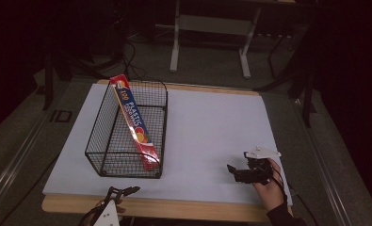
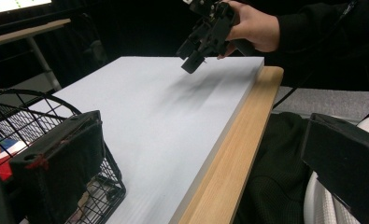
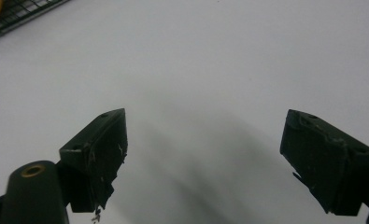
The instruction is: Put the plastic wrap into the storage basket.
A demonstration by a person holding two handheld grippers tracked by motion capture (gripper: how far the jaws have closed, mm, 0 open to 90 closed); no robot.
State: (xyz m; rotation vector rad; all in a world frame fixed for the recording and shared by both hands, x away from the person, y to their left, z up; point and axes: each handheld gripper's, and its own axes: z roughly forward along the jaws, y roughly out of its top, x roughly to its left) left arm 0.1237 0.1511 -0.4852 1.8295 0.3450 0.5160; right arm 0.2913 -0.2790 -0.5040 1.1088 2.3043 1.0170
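Note:
A black wire basket [image 1: 109, 141] stands on the left part of the white board [image 1: 207, 127]. Inside it a long red and blue box of plastic wrap [image 1: 135, 121] leans from the far rim down to the near right corner. My right gripper [image 1: 234, 173] hovers low over the board's near right area, open, with nothing between its jaws [image 3: 203, 154]. My left gripper [image 1: 124, 190] sits at the table's front edge just below the basket, its jaws wide apart and empty [image 2: 201, 158]. In the left gripper view the basket [image 2: 28, 109] is close by its left jaw, and the right gripper [image 2: 190, 57] is farther off.
A wooden table edge [image 2: 233, 154] runs along the board's near side. Dark floor, cables and a white table frame [image 1: 212, 28] lie beyond the far edge. A corner of the basket [image 3: 14, 11] is at the top left of the right gripper view.

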